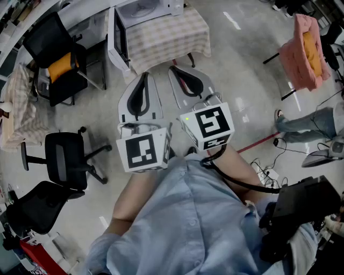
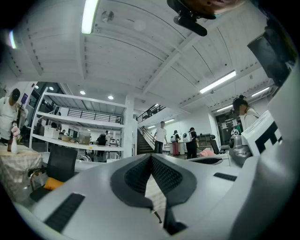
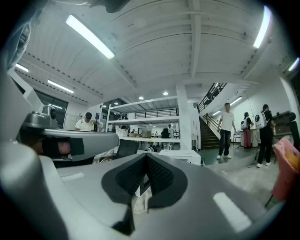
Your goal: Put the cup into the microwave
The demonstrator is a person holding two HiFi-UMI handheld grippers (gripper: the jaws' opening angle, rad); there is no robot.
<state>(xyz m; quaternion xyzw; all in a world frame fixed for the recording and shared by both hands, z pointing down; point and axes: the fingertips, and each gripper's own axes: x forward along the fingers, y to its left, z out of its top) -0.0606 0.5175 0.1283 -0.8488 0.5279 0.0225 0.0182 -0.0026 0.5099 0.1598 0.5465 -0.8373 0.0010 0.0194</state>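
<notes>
Left hand-held gripper (image 1: 144,76) and right hand-held gripper (image 1: 175,69) are both clenched with nothing in them, held level, aimed at the checkered counter (image 1: 172,40). The microwave (image 1: 148,9) sits there, door (image 1: 117,37) swung open, its top cut off by the frame. The cup can't be made out in any view. Glossy grey floor (image 1: 242,86), a black office chair (image 1: 64,161) to the left.

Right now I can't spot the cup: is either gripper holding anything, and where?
Nothing: the left gripper and right gripper are both shut, empty.

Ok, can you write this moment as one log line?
left gripper: shut, empty | right gripper: shut, empty | microwave: door open, on checked-cloth table | cup: not in view
</notes>
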